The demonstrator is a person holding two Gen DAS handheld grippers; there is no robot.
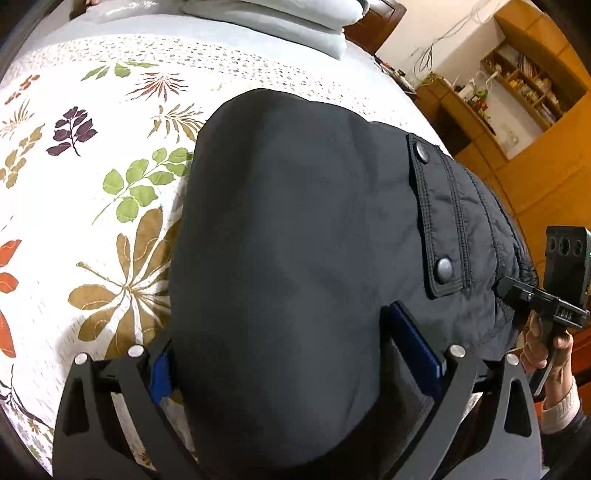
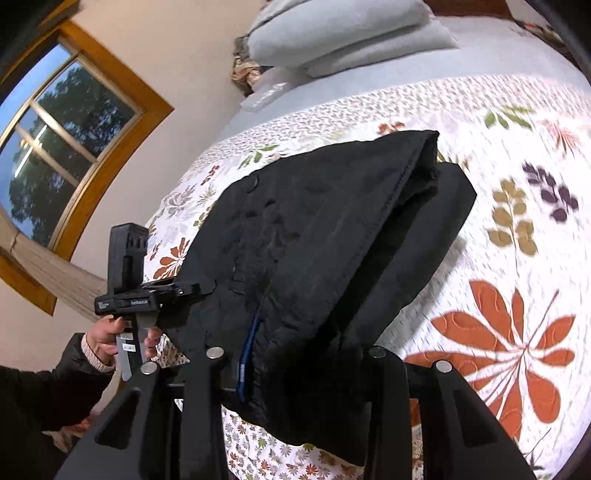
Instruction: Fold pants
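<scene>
The black pants [image 1: 295,240] hang bunched above your leaf-print bedspread [image 1: 92,184]. Your left hand-held gripper [image 1: 280,354] has its blue pads wide around a thick fold; your right hand-held gripper [image 2: 295,362] is clenched on the waistband side, with grey pillows [image 2: 343,33] beyond.

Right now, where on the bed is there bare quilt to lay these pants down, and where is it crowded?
Bare floral quilt lies open left of the black pants, up to the grey strip before the stacked pillows. The right wrist view shows more bare quilt on the pants' other side. It is crowded at the near edge, where the left tongs and right tongs hold the pants.
</scene>
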